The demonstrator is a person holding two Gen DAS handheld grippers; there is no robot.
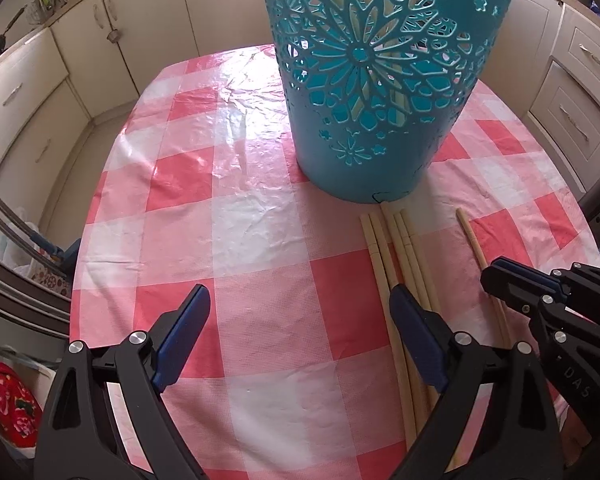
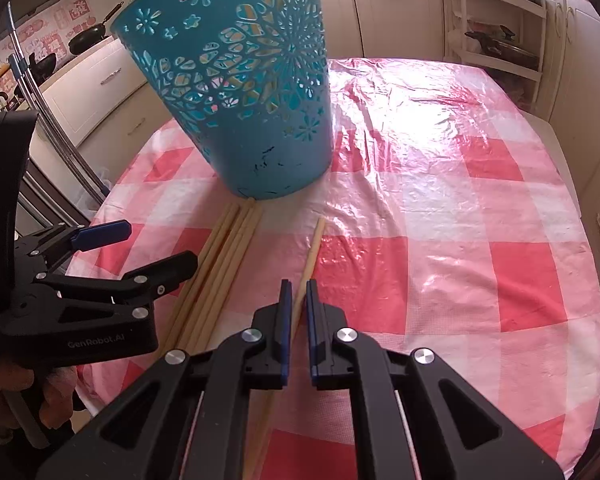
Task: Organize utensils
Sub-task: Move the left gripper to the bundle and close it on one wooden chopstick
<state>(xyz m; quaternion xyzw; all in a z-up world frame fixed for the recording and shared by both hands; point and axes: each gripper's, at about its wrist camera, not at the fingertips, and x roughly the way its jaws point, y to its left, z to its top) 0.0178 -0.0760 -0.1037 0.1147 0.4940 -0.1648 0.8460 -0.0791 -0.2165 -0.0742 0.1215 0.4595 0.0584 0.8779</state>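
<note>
Step in hand: pickup of lone pale wooden chopstick (image 2: 309, 254); right gripper (image 2: 296, 292) clamped on it, stick lying on pink-checked plastic-covered desk (image 2: 440, 208).

Left gripper (image 1: 300, 300) spread wide, empty, bundle of pale wooden chopsticks (image 1: 396, 248) just beside its right finger.

Next move likely: lift, tip stick into teal perforated plastic basket (image 2: 240, 92) ahead of both grippers. Through cutouts pale sticks show inside; count unclear.

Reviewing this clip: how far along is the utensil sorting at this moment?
Done: pale sticks show through the cutouts of the teal plastic perforated basket, apparently some already inside. In hand: the right gripper is shut on a single wooden chopstick on the pink checked tablecloth. Left: a bundle of loose wooden chopsticks lies on the cloth; the left gripper is open beside it.
</note>
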